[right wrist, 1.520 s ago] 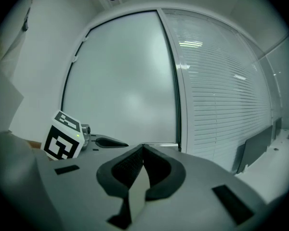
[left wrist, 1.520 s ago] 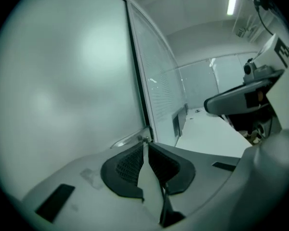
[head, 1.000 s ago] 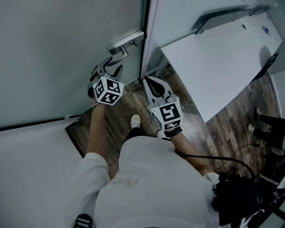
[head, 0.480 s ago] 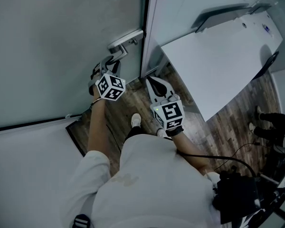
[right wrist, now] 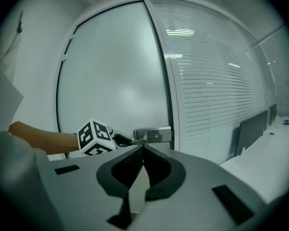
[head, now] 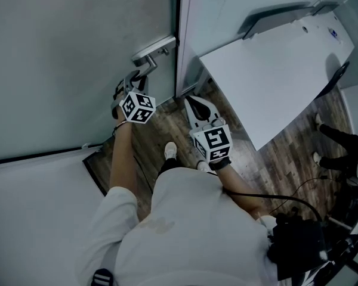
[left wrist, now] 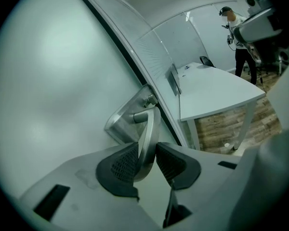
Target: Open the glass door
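The frosted glass door (head: 77, 52) is closed, with a metal lever handle (head: 145, 69) near its right edge. My left gripper (head: 136, 79) reaches up to that lever. In the left gripper view the handle (left wrist: 148, 129) stands between the black pads, and the left gripper (left wrist: 147, 154) is closing, both pads touching the lever. My right gripper (head: 192, 101) hangs lower right of the handle, near the door frame, shut and holding nothing. The right gripper view shows its jaws (right wrist: 142, 150) together, with the handle (right wrist: 154, 134) and the left gripper (right wrist: 123, 140) beyond.
A glass partition with blinds (right wrist: 212, 90) adjoins the door on the right. A white desk (head: 274, 76) stands close behind it. Wood floor lies below, with my shoe (head: 170, 152). Black gear and cables (head: 298, 243) sit bottom right. Another person (left wrist: 238, 28) stands far off.
My left gripper has crept up onto the lever and its jaws have narrowed from wide open to touching it. The right gripper has stayed shut and barely shifted.
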Tool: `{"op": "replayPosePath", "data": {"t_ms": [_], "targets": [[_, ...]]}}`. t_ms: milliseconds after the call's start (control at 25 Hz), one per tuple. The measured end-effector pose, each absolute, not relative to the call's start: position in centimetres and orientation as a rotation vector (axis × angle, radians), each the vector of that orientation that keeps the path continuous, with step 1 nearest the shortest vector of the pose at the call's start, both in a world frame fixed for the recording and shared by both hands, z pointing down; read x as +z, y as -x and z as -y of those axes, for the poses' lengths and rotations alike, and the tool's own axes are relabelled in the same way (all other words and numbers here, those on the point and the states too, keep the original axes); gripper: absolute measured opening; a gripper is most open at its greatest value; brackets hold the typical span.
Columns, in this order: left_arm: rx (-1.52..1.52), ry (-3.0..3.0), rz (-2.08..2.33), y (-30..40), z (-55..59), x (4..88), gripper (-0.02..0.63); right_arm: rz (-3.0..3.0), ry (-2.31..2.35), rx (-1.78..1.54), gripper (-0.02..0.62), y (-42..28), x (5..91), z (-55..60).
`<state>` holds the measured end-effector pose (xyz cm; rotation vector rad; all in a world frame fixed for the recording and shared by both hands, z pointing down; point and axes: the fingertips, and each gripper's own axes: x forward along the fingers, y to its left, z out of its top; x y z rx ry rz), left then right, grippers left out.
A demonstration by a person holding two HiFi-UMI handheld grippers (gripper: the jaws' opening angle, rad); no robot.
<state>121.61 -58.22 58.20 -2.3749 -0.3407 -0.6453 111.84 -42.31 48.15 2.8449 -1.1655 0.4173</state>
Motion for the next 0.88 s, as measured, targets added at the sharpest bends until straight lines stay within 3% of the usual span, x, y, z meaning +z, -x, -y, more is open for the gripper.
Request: {"op": "replayPosePath", "data": {"t_ms": [880], "targets": [[-0.696,2.538,0.432,-121.5,57.4,59.8,0.115,1.269,-2.865,0.428,0.002,-108.4,47.9,41.3]]}}
